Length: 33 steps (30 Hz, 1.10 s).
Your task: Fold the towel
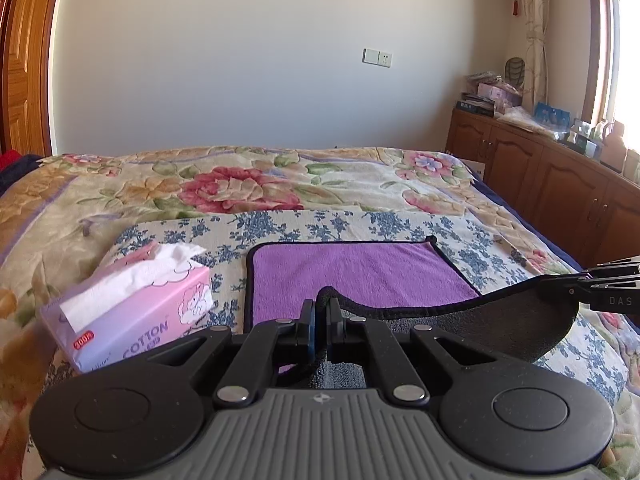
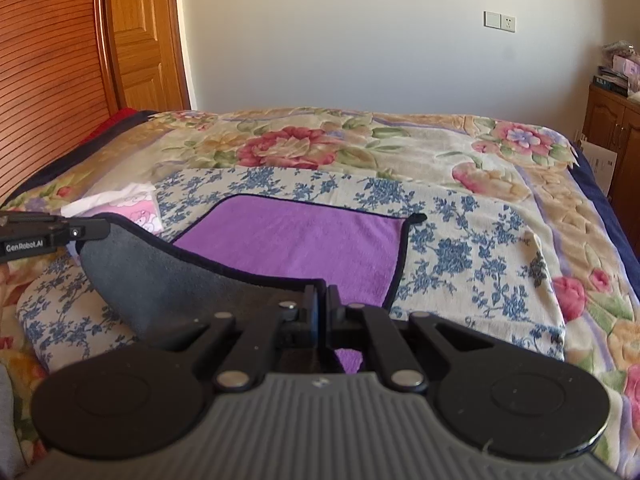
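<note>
A purple towel (image 1: 352, 276) with black trim and a grey underside lies on a blue-flowered cloth (image 1: 472, 244) on the bed. My left gripper (image 1: 320, 308) is shut on the towel's near left corner and holds it lifted. My right gripper (image 2: 321, 300) is shut on the near right corner, also lifted. The near edge hangs between them, its grey underside (image 2: 168, 280) facing me. The far half of the towel (image 2: 304, 240) lies flat. Each gripper shows at the edge of the other's view: the right one (image 1: 608, 284) and the left one (image 2: 48, 236).
A pink tissue box (image 1: 132, 312) stands left of the towel, also in the right wrist view (image 2: 132, 204). The floral bedspread (image 1: 240, 188) covers the bed. A wooden cabinet (image 1: 560, 184) runs along the right. A wooden headboard (image 2: 44, 88) is at the left.
</note>
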{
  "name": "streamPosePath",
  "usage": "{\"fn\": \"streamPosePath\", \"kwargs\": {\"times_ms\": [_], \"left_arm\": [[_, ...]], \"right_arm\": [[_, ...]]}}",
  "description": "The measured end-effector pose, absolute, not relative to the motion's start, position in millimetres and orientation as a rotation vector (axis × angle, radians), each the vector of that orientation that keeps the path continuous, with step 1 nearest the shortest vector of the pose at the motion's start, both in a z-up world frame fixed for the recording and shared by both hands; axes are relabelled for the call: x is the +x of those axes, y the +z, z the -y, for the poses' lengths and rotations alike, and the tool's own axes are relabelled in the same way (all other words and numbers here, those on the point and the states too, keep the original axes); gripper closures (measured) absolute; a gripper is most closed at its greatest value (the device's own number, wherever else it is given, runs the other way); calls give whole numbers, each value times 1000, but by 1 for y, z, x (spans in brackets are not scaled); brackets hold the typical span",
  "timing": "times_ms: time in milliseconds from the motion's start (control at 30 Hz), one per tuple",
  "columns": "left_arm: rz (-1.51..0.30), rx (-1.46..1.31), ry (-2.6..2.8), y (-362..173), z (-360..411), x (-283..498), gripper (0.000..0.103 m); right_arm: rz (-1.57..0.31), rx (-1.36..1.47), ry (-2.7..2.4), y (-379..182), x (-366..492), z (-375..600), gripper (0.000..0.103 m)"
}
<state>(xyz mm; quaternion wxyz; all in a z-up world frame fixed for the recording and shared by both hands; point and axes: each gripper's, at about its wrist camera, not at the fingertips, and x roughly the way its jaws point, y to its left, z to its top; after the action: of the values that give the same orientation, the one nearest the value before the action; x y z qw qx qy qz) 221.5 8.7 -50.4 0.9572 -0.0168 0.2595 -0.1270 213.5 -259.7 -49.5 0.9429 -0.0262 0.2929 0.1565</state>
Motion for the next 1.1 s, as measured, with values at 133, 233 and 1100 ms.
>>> {"fn": "streamPosePath", "kwargs": {"times_ms": [133, 233, 1100], "left_arm": [[-518, -30, -257, -47, -8, 223, 97], [-514, -25, -257, -45, -7, 225, 97], [-487, -23, -249, -37, -5, 265, 97]], "right_arm": [[-586, -65, 319, -48, 218, 259, 99], [-578, -69, 326, -46, 221, 260, 99], [-534, -130, 325, -44, 263, 259, 99]]}}
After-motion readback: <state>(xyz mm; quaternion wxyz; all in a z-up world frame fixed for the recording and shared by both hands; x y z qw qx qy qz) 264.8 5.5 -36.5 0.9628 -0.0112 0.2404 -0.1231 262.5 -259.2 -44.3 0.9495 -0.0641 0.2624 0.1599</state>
